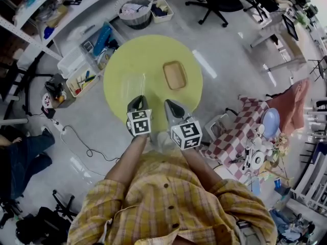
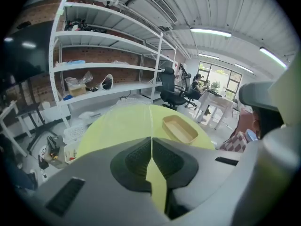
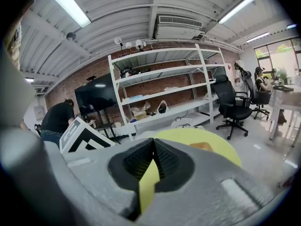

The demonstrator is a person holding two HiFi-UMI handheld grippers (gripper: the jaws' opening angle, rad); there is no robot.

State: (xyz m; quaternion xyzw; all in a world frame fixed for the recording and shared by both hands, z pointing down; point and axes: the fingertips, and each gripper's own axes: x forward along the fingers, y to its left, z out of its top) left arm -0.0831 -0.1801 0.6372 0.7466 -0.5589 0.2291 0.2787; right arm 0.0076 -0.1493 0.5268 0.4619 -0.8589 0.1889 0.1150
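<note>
Left gripper (image 1: 137,103), jaws together and empty like the right gripper (image 1: 170,107), hovers by what seems a clear, light, flimsy tub (image 1: 134,86) on the tabletop (image 1: 153,50), best pinched at its rim.

The person wears a yellow plaid shirt (image 1: 168,203) with dark buttons. The grey plastic left gripper (image 1: 138,102) and right gripper (image 1: 170,105) match — each carries a black-and-white marker cube (image 1: 139,122).

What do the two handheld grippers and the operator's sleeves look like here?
The left gripper and right gripper both have grey, tapered plastic shells. Each carries a white cube with black square markers. Their tongs are lined with black ribbed pads set in a dark recess. No cables show. The person wears a buttoned yellow plaid shirt, with sleeves ending near the elbow.
</note>
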